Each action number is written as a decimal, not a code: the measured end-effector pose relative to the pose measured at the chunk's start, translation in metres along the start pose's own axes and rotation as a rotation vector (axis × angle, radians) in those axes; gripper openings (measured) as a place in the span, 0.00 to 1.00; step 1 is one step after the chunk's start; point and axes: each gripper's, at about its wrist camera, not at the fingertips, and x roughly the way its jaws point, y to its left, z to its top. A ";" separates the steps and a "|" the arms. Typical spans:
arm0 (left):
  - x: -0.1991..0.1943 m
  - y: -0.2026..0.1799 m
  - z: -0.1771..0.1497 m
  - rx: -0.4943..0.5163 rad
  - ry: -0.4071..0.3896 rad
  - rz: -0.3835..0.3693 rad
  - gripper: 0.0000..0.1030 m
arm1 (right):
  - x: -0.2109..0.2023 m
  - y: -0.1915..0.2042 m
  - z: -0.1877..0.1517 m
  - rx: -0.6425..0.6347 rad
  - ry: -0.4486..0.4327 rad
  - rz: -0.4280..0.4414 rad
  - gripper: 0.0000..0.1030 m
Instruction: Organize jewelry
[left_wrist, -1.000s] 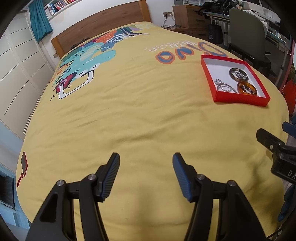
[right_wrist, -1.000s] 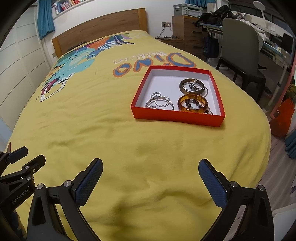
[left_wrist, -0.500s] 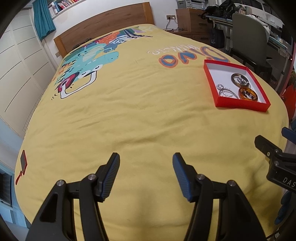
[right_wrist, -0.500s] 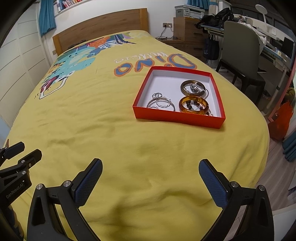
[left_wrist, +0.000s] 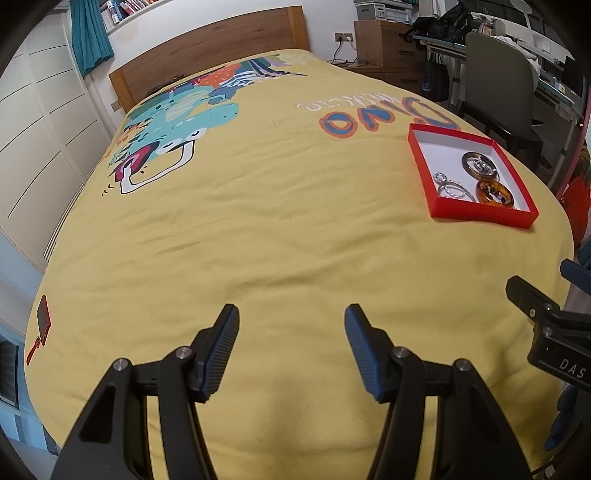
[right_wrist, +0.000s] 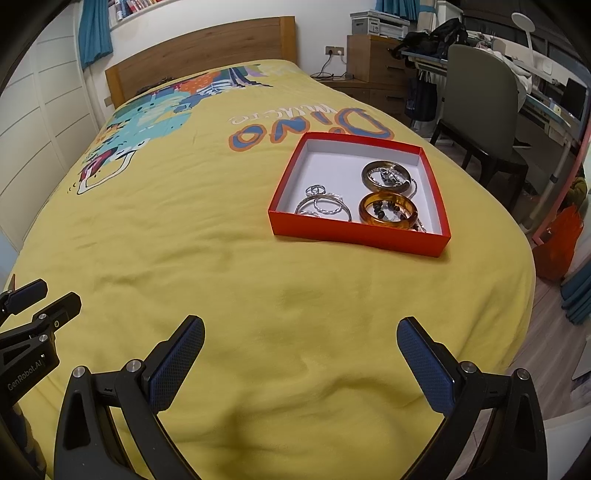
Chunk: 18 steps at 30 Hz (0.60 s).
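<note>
Seemingly at the tidy-up's close, bracelets (right_wrist: 388, 212) and rings (right_wrist: 322, 203) lying inside red box (right_wrist: 354, 236) on yellow bedspread (right_wrist: 221, 258); left gripper (left_wrist: 291, 328) and right gripper (right_wrist: 301, 341) both spread wide, empty, well apart from box; nothing between; chair (right_wrist: 476, 107) beyond.

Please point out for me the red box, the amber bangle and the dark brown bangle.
Shallow red cardboard box (right_wrist: 354, 233), right wrist view, near outer wall.
Translucent amber bangle (right_wrist: 388, 222), right wrist view, near rim.
Dark brown bangle (right_wrist: 366, 176), right wrist view, left rim.
</note>
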 end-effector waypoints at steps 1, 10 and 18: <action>0.000 0.000 0.000 -0.001 0.000 0.000 0.56 | 0.000 0.000 0.000 0.000 0.000 -0.001 0.99; 0.000 0.000 0.000 -0.005 -0.001 -0.004 0.56 | -0.002 0.001 0.000 0.000 0.002 -0.011 0.99; -0.001 0.001 0.000 -0.008 -0.002 -0.006 0.56 | -0.003 0.002 0.000 -0.003 0.001 -0.014 0.99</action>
